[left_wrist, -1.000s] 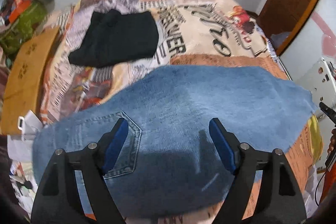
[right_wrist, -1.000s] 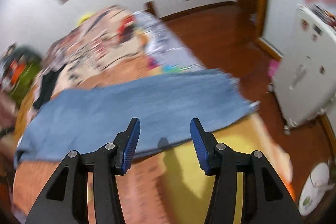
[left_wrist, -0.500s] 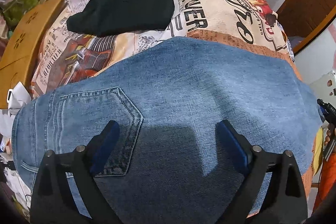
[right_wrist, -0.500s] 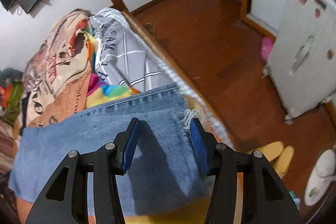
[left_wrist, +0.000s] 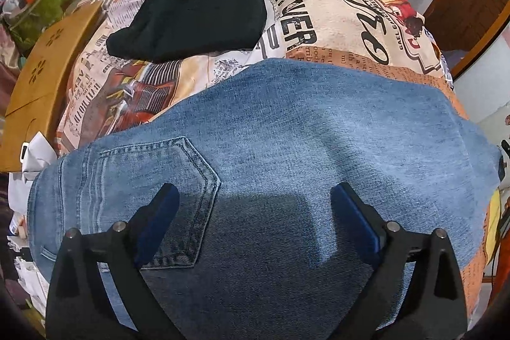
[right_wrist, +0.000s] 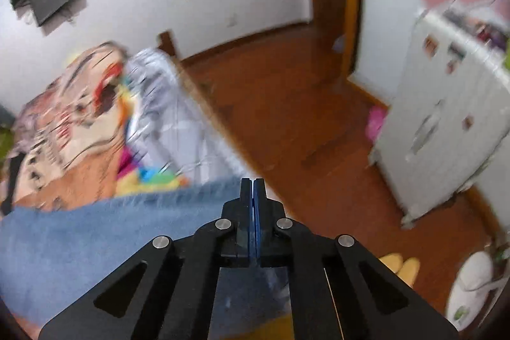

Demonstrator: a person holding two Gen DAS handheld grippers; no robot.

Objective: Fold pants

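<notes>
Blue jeans (left_wrist: 302,142) lie folded lengthwise across the printed bedspread (left_wrist: 334,8), back pocket (left_wrist: 178,199) at the left. My left gripper (left_wrist: 255,212) is open and hovers just above the jeans beside the pocket, touching nothing. In the right wrist view the jeans (right_wrist: 105,231) stretch to the left, blurred. My right gripper (right_wrist: 253,196) has its jaws together at the hem end of the jeans, near the bed's edge; the denim runs under the fingers, and the grip itself is hidden.
A folded black garment (left_wrist: 191,18) lies on the bed beyond the jeans. A wooden board (left_wrist: 47,66) and clutter stand at the left. To the right are a wooden floor (right_wrist: 302,117), a white cabinet (right_wrist: 446,129) and yellow slippers (right_wrist: 401,270).
My right gripper closed at the hem end of the jeans and its view swung. My left gripper stayed open and sank closer to the jeans.
</notes>
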